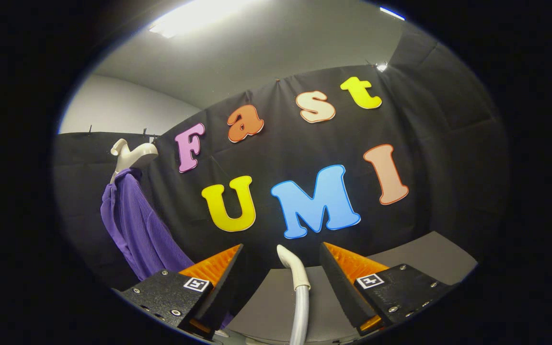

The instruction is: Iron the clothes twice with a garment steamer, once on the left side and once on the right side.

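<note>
- Booth wall (429, 143): black cloth, draped behind everything, creased in long folds; it closes off the whole background beyond the fingers.
- Ceiling (266, 52): pale, with a bright strip light (185, 19) above the cloth's top edge.
- Table (429, 254): grey top, seen low between and to the right of the fingers, running up to the foot of the cloth.
- Gripper (281, 254): two fingers spread wide apart, pressing on nothing; each carries a small square marker on its black mount.
- Steamer hose (300, 306): pale, smooth tube rising in the gap between the fingers, ending in a curved, lighter tip (286, 256) that bends toward the left finger. It touches neither finger that can be seen; whether its lower end is attached to anything cannot be told.
- Purple garment (137, 225): hangs well beyond and to the left of the left finger, against the black cloth. Fine ribbed fabric, falling in soft vertical folds, its lower part hidden behind the left finger's mount.
- Hanger (130, 154): cream-coloured, thick-shouldered, holding the garment at the top; its neck curves upward just above the collar.
</note>
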